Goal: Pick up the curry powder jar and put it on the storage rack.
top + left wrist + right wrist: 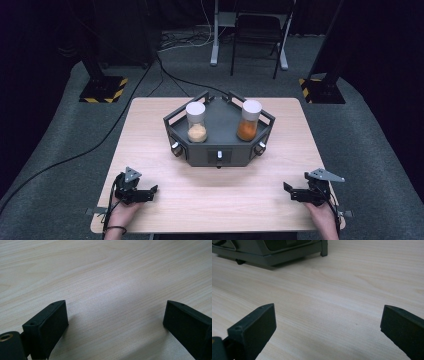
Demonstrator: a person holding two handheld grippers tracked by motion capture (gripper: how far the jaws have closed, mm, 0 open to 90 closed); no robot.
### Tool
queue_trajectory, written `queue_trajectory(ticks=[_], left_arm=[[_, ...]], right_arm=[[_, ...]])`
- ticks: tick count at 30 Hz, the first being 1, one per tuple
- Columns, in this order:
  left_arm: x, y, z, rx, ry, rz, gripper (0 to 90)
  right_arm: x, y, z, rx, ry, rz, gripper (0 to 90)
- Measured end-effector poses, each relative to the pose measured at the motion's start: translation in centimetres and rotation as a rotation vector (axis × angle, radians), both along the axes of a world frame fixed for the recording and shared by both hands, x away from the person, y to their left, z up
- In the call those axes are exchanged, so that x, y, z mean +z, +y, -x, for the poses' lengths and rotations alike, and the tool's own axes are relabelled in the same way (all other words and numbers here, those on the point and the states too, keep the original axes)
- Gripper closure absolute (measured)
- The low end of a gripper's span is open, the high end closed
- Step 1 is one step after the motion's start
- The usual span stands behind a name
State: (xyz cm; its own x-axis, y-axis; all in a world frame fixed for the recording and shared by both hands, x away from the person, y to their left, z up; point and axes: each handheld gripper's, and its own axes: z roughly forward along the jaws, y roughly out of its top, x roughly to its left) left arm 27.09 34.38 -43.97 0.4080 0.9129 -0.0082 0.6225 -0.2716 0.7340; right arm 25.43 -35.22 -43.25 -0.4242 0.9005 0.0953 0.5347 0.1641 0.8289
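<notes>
2 jars (196, 122), 1 tray (218, 150), 2 tongs (142, 195)

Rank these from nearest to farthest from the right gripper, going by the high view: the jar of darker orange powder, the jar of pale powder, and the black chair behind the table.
Measured from the right gripper at the table's near right corner:
1. The darker orange jar, on the right side of the grey tray.
2. The pale powder jar, on the tray's left side.
3. The black chair, on the floor beyond the table's far edge.

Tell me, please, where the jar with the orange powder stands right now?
In the high view, the orange jar stands upright on the right side of the dark tray, beside the paler jar at mid-table.
</notes>
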Motion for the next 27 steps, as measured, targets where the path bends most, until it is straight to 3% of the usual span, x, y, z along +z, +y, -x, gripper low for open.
queue_trajectory(ticks=[8,12,17,20,27], left_arm=[[0.0,0.0,-0.1,0.0,0.001,0.0,5.4],[0.0,-0.1,-0.2,0.0,0.001,0.001,5.4],[0.0,-0.1,-0.2,-0.002,0.0,0.002,5.4],[0.0,-0.1,-0.2,-0.005,0.001,0.001,5.4],[0.0,-0.1,-0.2,-0.006,0.001,0.001,5.4]], right_arm=[[-0.3,-0.2,-1.0,0.01,0.061,0.017,0.0],[-0.4,0.3,-1.9,0.026,0.115,0.063,0.0],[-0.2,1.2,-1.8,0.009,0.114,0.098,0.0],[0.0,2.4,-1.7,0.009,0.109,0.166,0.0],[0.0,2.7,-1.7,0.004,0.111,0.168,0.0]])
